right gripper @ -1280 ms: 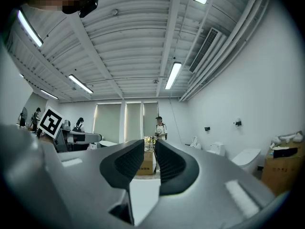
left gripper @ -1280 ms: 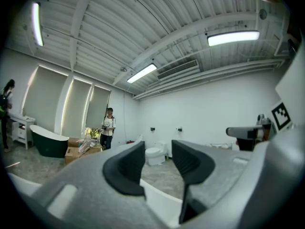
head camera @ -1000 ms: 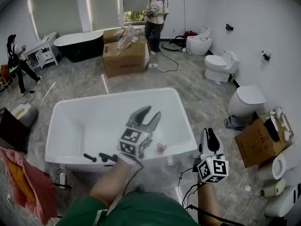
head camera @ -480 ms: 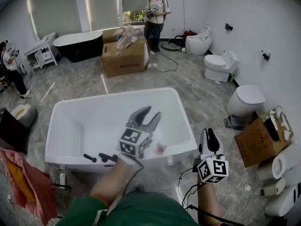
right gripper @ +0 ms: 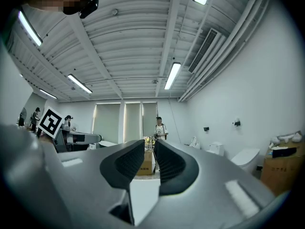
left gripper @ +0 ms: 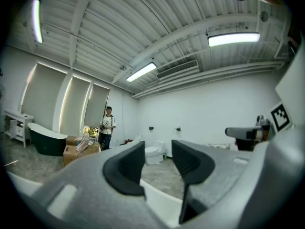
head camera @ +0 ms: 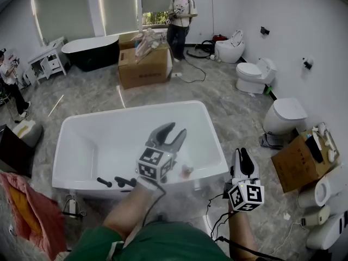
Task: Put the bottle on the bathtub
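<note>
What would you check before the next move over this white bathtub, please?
1. Left gripper empty: ok. Its jaws are wide apart with nothing between them.
2. Right gripper empty: ok. Its jaws are narrowly apart with nothing between them.
3. Thing to place located: cannot tell. A small pinkish object sits on the near rim of the bathtub, too small to identify.
4. Left gripper positioned over the tub: ok. It hovers above the near rim.
5. Black fittings apart from the pinkish object: ok. They lie further left on the same rim.
</note>
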`<state>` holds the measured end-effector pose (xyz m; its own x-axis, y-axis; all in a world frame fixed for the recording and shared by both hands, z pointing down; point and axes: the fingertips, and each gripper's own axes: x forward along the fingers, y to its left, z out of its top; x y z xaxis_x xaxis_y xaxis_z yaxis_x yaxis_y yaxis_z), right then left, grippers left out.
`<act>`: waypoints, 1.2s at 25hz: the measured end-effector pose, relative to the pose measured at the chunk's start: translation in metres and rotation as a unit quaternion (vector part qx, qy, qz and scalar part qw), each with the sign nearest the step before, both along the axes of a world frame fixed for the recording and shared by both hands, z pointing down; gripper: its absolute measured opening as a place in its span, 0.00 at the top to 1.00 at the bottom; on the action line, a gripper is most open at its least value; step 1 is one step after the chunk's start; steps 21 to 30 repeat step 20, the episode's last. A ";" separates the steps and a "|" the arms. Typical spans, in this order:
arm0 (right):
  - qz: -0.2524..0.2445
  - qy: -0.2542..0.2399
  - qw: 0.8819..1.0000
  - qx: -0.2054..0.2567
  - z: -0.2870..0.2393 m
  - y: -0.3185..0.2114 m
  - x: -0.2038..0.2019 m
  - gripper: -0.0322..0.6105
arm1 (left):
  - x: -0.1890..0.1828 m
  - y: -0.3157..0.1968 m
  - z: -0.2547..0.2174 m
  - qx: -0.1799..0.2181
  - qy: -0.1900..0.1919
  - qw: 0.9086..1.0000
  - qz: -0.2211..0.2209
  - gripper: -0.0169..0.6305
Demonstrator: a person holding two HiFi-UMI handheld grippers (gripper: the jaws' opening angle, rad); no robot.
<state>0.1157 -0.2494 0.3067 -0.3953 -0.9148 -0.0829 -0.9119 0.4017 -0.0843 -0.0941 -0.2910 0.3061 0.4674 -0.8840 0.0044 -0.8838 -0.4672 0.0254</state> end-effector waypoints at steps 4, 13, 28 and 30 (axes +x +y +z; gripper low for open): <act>-0.002 0.001 1.000 -0.002 0.001 0.001 -0.004 0.83 | -0.002 0.002 0.001 -0.001 0.001 1.000 0.004 0.71; -0.004 0.001 1.000 -0.010 0.007 -0.003 -0.010 0.83 | -0.005 -0.002 0.004 -0.004 0.000 1.000 0.007 0.71; -0.005 0.002 1.000 -0.005 0.008 -0.005 -0.020 0.83 | -0.014 -0.004 0.007 0.000 0.005 1.000 0.010 0.71; -0.005 0.002 1.000 -0.005 0.008 -0.005 -0.020 0.83 | -0.014 -0.004 0.007 0.000 0.005 1.000 0.010 0.71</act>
